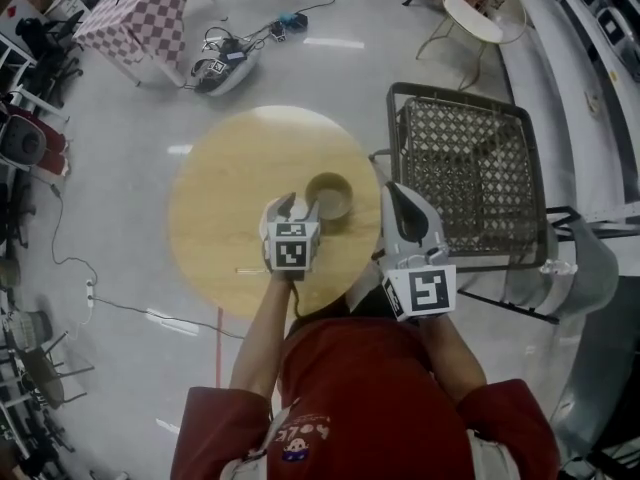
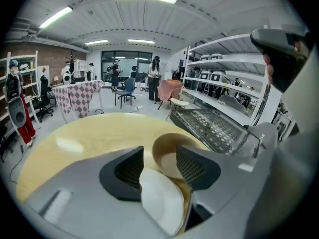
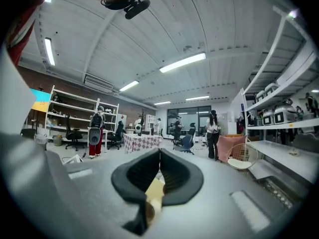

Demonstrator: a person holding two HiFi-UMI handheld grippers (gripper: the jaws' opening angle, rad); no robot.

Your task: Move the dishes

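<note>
Head view alone: round wooden tabletop (image 1: 230, 198) seen whole from above, with a tan bowl (image 1: 328, 196) standing on it towards the right side. Left gripper (image 1: 297, 206) over the wood just left of the bowl. Right gripper (image 1: 395, 196) farther right, at the tabletop's edge, close beside a wire-mesh rack (image 1: 470, 168). Touching or not between left gripper and bowl: not decidable from up there.

Left gripper view alone: fingers (image 2: 197, 167) spread wide, clamping nothing. Bowl just beyond them, its right part behind the right-hand finger, apparently clear of both pads. Low between the fingers, a pale oval shape, not identifiable. Mesh rack off to the right, past the tabletop's rim.

Right gripper view alone: fingers (image 3: 174, 176) pressed together with nothing gripped between the pads. Aimed roughly level across the room, towards shelving, a checked-cloth table (image 3: 142, 141) and distant people.

Bowl upright on its base, mouth facing straight up. Round in outline from above, so without a long axis and without a pointing direction along the tabletop.
</note>
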